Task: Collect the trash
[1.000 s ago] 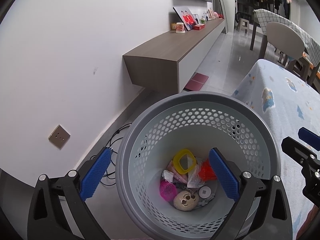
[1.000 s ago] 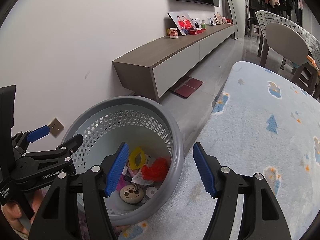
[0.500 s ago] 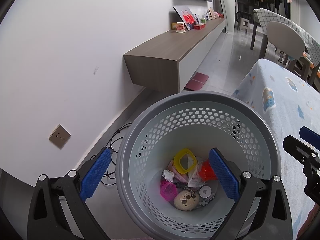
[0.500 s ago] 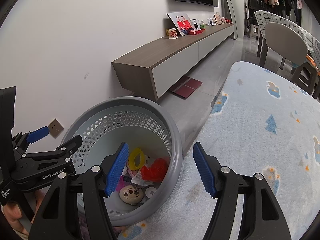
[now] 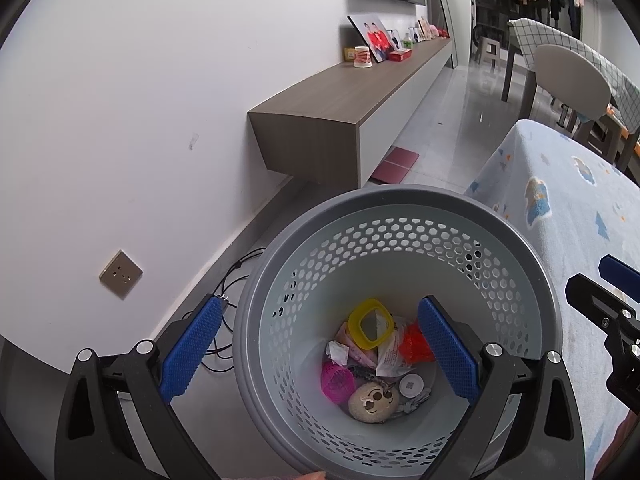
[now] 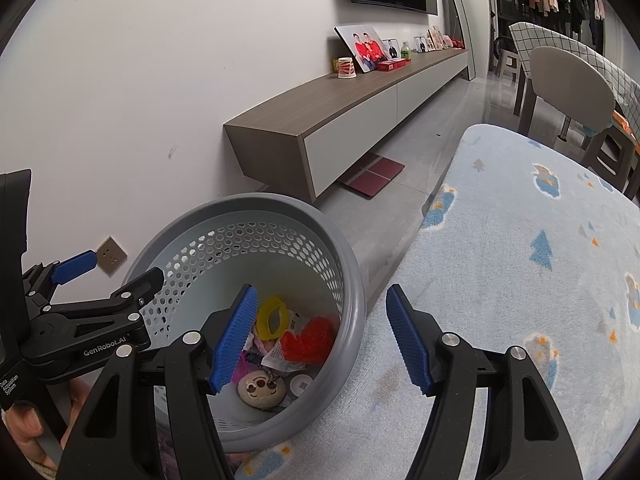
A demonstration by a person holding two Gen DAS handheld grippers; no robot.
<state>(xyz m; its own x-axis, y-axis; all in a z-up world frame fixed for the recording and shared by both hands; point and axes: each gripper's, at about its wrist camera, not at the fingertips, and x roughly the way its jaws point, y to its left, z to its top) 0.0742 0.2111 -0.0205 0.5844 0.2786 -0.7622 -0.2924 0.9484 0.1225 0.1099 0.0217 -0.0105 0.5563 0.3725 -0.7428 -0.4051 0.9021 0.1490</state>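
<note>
A grey perforated trash basket [image 5: 400, 208] stands beside the table; it also shows in the right wrist view [image 6: 248, 216]. Inside lie a yellow ring [image 5: 370, 323], a red crumpled piece [image 5: 414, 346], a pink item [image 5: 337, 380], a round beige smiley toy [image 5: 374, 402], a white disc [image 5: 411, 385] and wrappers. My left gripper [image 5: 320, 354] is open and empty, with the jaws astride the basket's near left wall. My right gripper [image 6: 322, 340] is open and empty above the basket's right rim and the table edge. The left gripper also shows in the right wrist view [image 6: 108, 276].
A light blue patterned cloth [image 6: 520, 280] covers the table at the right. A long wooden wall cabinet [image 5: 352, 96] holds photos and a cup. A wall socket [image 5: 121, 274] and cables [image 5: 236, 276] are at the left. A red floor mat [image 5: 394, 162] lies under the cabinet; chairs [image 5: 568, 80] stand behind.
Almost nothing has moved. Both grippers stay open above the basket, with only a slight drift of the views.
</note>
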